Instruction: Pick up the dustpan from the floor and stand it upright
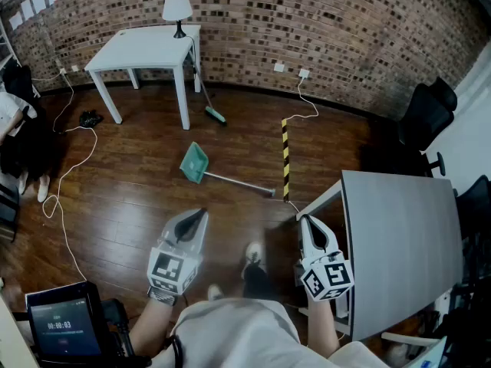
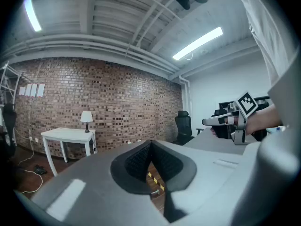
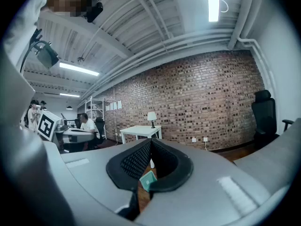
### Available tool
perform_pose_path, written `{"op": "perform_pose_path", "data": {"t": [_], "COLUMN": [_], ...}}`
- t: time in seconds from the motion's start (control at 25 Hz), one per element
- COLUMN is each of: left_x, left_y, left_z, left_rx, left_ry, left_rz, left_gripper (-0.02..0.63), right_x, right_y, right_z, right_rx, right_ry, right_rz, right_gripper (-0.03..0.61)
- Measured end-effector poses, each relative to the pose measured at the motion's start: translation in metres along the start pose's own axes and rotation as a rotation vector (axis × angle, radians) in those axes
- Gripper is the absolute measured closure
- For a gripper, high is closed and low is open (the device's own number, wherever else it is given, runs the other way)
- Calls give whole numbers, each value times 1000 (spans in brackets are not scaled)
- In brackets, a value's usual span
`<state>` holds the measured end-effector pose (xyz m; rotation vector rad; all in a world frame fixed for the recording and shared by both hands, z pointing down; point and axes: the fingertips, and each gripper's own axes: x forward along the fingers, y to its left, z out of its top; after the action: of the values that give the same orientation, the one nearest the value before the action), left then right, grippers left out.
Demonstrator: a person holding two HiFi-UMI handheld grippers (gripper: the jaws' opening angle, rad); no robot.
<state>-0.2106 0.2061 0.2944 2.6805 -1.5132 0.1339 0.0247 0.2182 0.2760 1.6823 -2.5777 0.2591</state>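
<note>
Left tool [image 1: 202, 213] and right tool [image 1: 305, 220], both clenched, empty. Head view alone shows the whole dustpan [image 1: 195, 162], flat on the wood floor [image 1: 130, 182] near the brick wall [image 1: 345, 21].

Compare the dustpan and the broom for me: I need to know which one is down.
The dustpan lies flat on the open floor; the broom stands tilted, handle up by the white table. The dustpan is mid-floor; the broom is farther back, toward the brick wall. Both have teal heads and long thin handles.
</note>
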Motion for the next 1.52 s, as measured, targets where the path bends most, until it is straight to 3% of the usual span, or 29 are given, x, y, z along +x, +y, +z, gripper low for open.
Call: {"op": "perform_pose_path", "data": {"t": [0.24, 0.4, 0.68, 0.84, 1.12, 1.44, 1.52], "left_x": [67, 146, 276, 321, 361, 384, 386], "left_y": [-1, 2, 29, 37, 73, 111, 120], "left_z": [-14, 3, 38, 29, 16, 2, -9], "left_rx": [6, 3, 15, 34, 32, 29, 13], "left_ry": [17, -14, 17, 32, 106, 117, 140], "left_rz": [-23, -26, 15, 22, 53, 19, 16], "left_gripper": [615, 615, 615, 615, 615, 615, 615], "right_x": [45, 100, 197, 232, 283, 312, 317], "right_y": [-60, -125, -206, -247, -254, -256, -254], "right_z": [-4, 2, 48, 44, 45, 44, 36], "right_rx": [-7, 3, 3, 20, -95, -90, -90], "right_ry": [5, 17, 11, 6, 46, 6, 22], "right_rz": [-9, 3, 72, 67, 69, -25, -39], "right_gripper": [566, 565, 565, 565, 565, 563, 537]}}
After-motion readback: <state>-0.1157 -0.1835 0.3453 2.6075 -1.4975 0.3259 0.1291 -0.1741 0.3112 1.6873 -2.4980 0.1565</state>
